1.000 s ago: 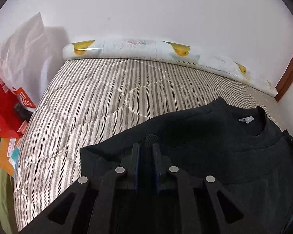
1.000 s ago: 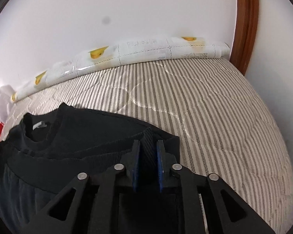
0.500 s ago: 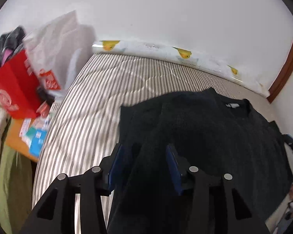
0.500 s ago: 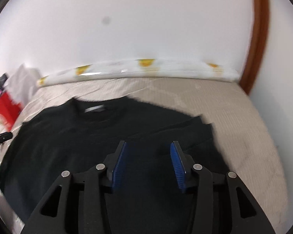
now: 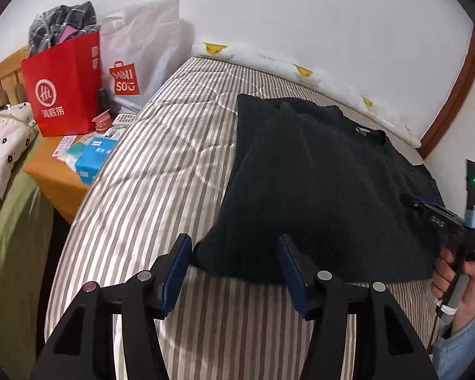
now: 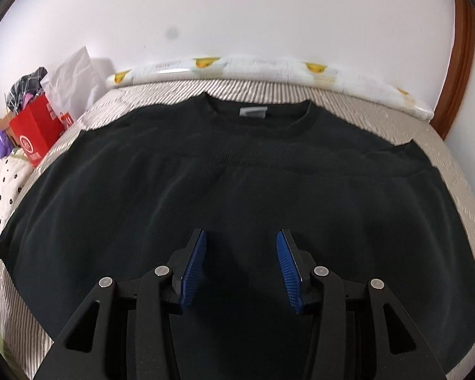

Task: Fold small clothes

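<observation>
A black sweater [image 6: 237, 183] lies flat on the striped mattress [image 5: 148, 196], collar and grey label [image 6: 252, 112] toward the wall. It also shows in the left wrist view [image 5: 316, 183]. My left gripper [image 5: 234, 259] is open and empty, raised above the sweater's near left corner. My right gripper [image 6: 240, 253] is open and empty, raised above the sweater's lower middle. In the left wrist view the right gripper's black body [image 5: 443, 221] shows at the right edge, held by a hand.
A duck-print roll [image 6: 269, 69] lines the wall behind the mattress. Left of the bed stands an orange table [image 5: 53, 171] with a red paper bag [image 5: 60, 85], a white Miniso bag [image 5: 136, 63] and small packets. A spotted pillow [image 5: 3, 145] lies farther left. A wooden door frame [image 6: 459, 63] is at the right.
Both grippers were shut on the sweater's edge one second ago. They have opened, let it go and pulled back and up. The sweater now lies spread flat.
</observation>
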Demonstrator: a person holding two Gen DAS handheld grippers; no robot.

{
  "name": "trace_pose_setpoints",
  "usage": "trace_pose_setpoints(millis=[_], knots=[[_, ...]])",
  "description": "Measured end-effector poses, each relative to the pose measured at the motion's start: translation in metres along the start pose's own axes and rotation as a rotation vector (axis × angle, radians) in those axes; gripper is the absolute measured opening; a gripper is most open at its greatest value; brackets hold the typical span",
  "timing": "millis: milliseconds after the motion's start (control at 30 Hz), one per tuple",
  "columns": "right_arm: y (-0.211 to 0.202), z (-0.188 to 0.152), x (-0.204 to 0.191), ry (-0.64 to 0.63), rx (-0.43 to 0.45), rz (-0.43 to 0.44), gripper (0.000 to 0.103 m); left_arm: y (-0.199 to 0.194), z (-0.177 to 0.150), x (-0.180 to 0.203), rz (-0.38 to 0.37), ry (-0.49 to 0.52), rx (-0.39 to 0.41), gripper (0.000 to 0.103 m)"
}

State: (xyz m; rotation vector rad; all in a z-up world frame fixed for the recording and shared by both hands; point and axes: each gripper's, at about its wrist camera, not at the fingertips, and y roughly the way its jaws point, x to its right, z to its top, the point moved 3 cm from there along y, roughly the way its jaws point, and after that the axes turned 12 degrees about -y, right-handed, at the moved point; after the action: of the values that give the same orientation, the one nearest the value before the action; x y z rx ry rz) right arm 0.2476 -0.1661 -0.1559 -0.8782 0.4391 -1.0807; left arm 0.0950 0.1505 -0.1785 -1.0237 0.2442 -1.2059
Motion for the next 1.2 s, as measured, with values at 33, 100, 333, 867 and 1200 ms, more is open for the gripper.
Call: trace_pose_setpoints(millis=[33,100,333,867,1200], knots=[[0.001,-0.001,-0.001,0.006,0.002,-0.015,0.046,-0.003,-0.004,-0.003,-0.014,-0.01,-0.001,0.052],[0.005,-0.002,-0.002,0.022,0.001,-0.04,0.047,-0.008,-0.009,-0.006,-0.039,-0.031,-0.006,0.052],[-0.006,-0.018,-0.015,-0.021,-0.047,-0.081,0.047,-0.005,-0.029,-0.012,-0.174,-0.128,-0.089,0.052],[-0.043,-0.067,-0.027,-0.042,0.008,-0.103,0.048,0.022,-0.023,0.01,-0.187,-0.104,-0.056,0.052],[-0.042,-0.067,-0.029,-0.003,-0.007,-0.146,0.048,0.023,-0.022,0.009,-0.191,-0.11,-0.064,0.052]])
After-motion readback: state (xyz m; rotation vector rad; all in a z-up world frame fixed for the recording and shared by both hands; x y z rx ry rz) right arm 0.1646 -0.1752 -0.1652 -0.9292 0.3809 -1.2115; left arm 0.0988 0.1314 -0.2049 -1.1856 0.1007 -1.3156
